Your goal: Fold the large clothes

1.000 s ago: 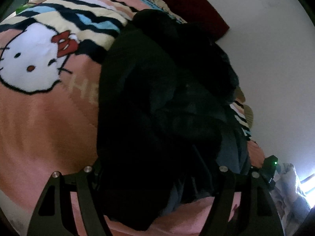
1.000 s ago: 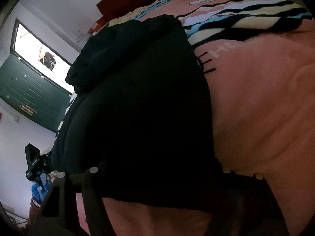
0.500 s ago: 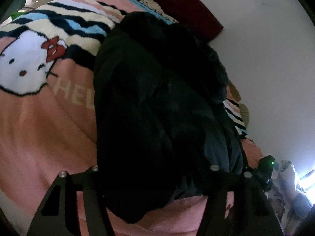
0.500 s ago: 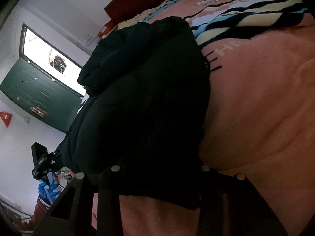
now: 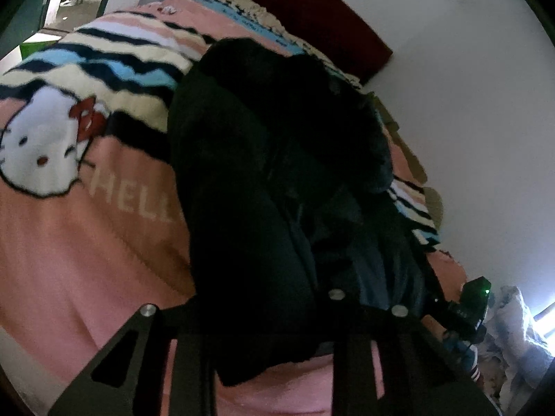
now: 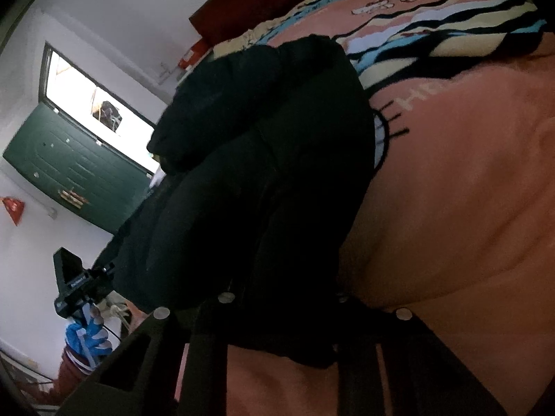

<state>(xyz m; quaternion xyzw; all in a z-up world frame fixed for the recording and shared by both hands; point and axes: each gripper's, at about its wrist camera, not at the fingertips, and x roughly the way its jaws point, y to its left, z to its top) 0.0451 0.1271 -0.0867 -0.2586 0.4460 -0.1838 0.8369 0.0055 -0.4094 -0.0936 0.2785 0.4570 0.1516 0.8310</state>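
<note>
While both jaws had just been closing, my left hand-held gripper (image 5: 274, 343) and right hand-held gripper (image 6: 281, 329) pinched the black garment's (image 5: 263, 187) near hem on the bed (image 5: 104, 249); folding had barely begun.

Soft cloth on the bed, hard matt black plastic at the grippers

The black garment (image 5: 263, 187) is thick matt cloth, softly puffed and creased; the pink cartoon blanket (image 5: 86, 242) beneath it is plush, fuzzy fleece. At 6 o'clock in each view, the left gripper (image 5: 270, 357) and right gripper (image 6: 281, 350) look like matt black plastic with small shiny metal screw heads. The wall (image 5: 468, 86) at 2 o'clock is smooth, matt white paint.
</note>
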